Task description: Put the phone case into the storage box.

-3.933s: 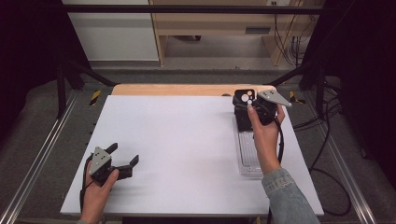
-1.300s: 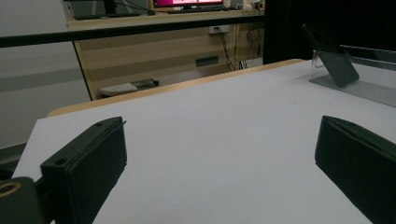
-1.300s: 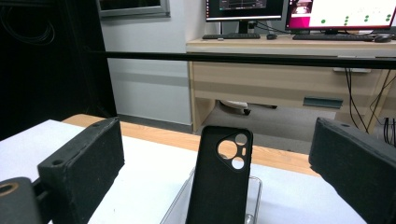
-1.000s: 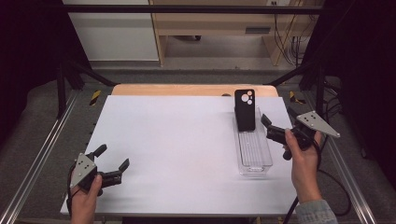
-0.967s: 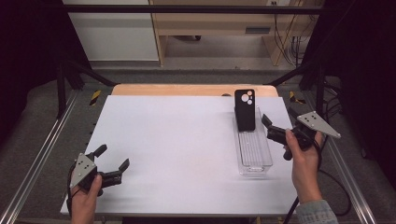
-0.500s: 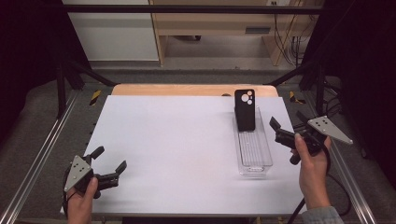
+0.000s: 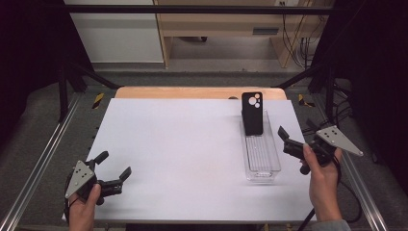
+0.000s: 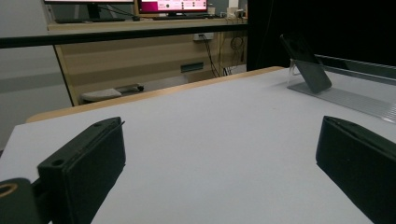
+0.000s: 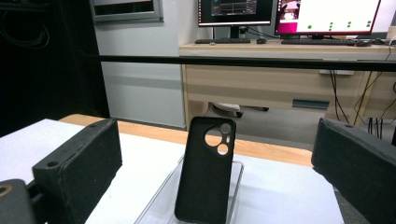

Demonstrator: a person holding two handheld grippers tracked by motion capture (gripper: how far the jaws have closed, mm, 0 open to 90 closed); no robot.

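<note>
I read this as the tail end of a placing step: the phone case [image 7: 252, 113] stands upright at the far end of the clear tray [image 7: 260, 169], leaning back against its far wall, camera cut-outs at the top. Nothing is holding it.

My right gripper [image 7: 292, 140] hangs just off the tray's right side, near its middle, jaws spread wide and empty. From the right gripper view the case [image 9: 206, 165] sits dead ahead between the two jaws but well beyond them — no contact. My left gripper [image 7: 114, 170] rests at the near left corner of the table [image 7: 183, 144], well apart from everything, jaws likewise spread with nothing between them. In the left gripper view the case [image 8: 308, 65] and tray [image 8: 355, 100] show far off to the right.

My judgement: the case looks set, so what remains is either leaving it be or taking it up again. If I go back for it, the right gripper has to travel forward and a little left, level with the case's mid-height, and close on its side edges — gently, since it only leans there and a nudge on the near face could tip it flat into the tray.
</note>
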